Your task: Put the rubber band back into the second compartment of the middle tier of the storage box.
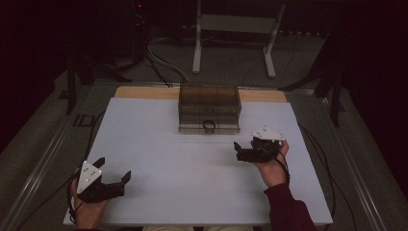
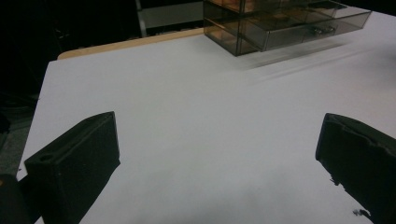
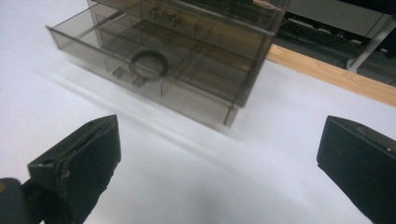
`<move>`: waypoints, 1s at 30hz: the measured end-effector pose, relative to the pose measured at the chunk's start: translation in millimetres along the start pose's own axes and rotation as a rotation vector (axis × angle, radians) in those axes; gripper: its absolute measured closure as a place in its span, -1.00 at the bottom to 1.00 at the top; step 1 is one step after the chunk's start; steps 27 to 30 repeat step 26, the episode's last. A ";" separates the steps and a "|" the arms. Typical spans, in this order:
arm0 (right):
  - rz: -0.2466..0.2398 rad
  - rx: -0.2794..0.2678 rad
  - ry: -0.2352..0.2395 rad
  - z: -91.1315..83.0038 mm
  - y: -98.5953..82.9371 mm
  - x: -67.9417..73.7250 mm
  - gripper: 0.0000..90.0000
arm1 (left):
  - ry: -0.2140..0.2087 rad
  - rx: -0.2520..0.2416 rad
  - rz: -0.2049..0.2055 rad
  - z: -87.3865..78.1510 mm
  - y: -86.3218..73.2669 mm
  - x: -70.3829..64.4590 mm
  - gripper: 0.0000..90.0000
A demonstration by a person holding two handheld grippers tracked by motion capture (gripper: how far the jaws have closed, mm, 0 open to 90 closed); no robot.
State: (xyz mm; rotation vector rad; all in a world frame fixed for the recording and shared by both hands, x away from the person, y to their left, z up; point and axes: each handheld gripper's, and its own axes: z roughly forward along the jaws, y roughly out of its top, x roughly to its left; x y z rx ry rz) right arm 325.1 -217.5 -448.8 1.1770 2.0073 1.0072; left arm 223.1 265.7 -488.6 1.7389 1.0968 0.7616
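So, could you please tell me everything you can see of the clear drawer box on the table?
The drawer box is a small smoky see-through plastic chest, standing upright at the far middle of the white table. Its bottom drawer is pulled slightly forward, with dividers inside and a dark ring showing at its front. Nothing touches it except the table; both grippers are apart from it.
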 end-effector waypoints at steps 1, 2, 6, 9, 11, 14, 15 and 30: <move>0.007 -0.010 0.001 -3.6 -5.2 -1.2 -1.00 | -0.001 -0.004 -0.004 0.0 0.3 0.3 -0.99; 0.010 -0.008 0.004 -6.9 -10.0 -2.3 -1.00 | -0.002 -0.007 -0.007 0.0 0.6 0.8 -0.99; 0.025 -0.036 0.022 -16.3 -29.2 -7.1 -1.00 | -0.009 -0.018 -0.014 1.3 1.6 2.0 -0.99; 0.040 -0.064 0.030 -22.7 -42.3 -9.6 -1.00 | -0.011 -0.025 -0.012 1.7 2.5 1.5 -0.99; 0.048 -0.079 0.036 -27.7 -49.6 -11.4 -1.00 | -0.015 -0.033 -0.013 1.9 2.9 1.9 -0.99; 0.061 -0.115 0.044 -37.4 -60.7 -15.3 -1.00 | -0.018 -0.049 -0.019 0.6 3.9 2.7 -0.99; 0.067 -0.128 0.044 -40.9 -64.4 -16.6 -1.00 | -0.018 -0.056 -0.024 0.3 4.2 3.2 -0.99; 0.089 -0.180 0.045 -61.9 -91.3 -22.0 -1.00 | -0.014 -0.082 -0.048 -2.8 5.0 7.4 -0.99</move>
